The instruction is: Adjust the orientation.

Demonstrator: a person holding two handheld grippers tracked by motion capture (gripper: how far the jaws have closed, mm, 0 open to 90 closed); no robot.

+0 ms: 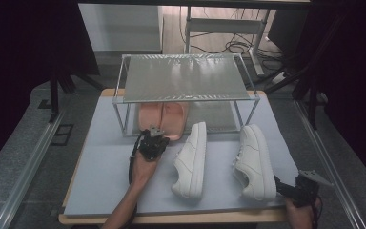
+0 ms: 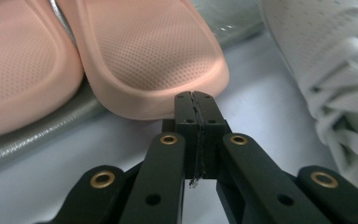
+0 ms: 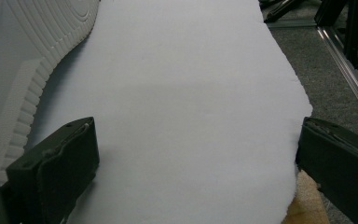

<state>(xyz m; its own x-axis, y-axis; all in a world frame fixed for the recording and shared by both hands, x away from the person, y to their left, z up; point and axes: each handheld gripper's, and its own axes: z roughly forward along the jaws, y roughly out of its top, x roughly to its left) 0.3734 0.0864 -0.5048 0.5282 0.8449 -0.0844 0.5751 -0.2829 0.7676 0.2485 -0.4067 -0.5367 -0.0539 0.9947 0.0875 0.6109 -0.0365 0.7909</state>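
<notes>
Pressing shut jaws against a pink slipper's edge at the rack's mouth.

Sitting left of centre in the high view, the left gripper (image 1: 154,135) is clenched on nothing, its tips touching the right pink slipper (image 2: 154,56), which is lying beside its twin (image 2: 18,65) under the metal rack (image 1: 186,76). Lower right, the right gripper (image 3: 198,158) is resting wide open on the grey mat (image 3: 182,93), just beside the right white sneaker (image 1: 255,160); another sneaker (image 1: 192,160) is lying mid-frame.
</notes>
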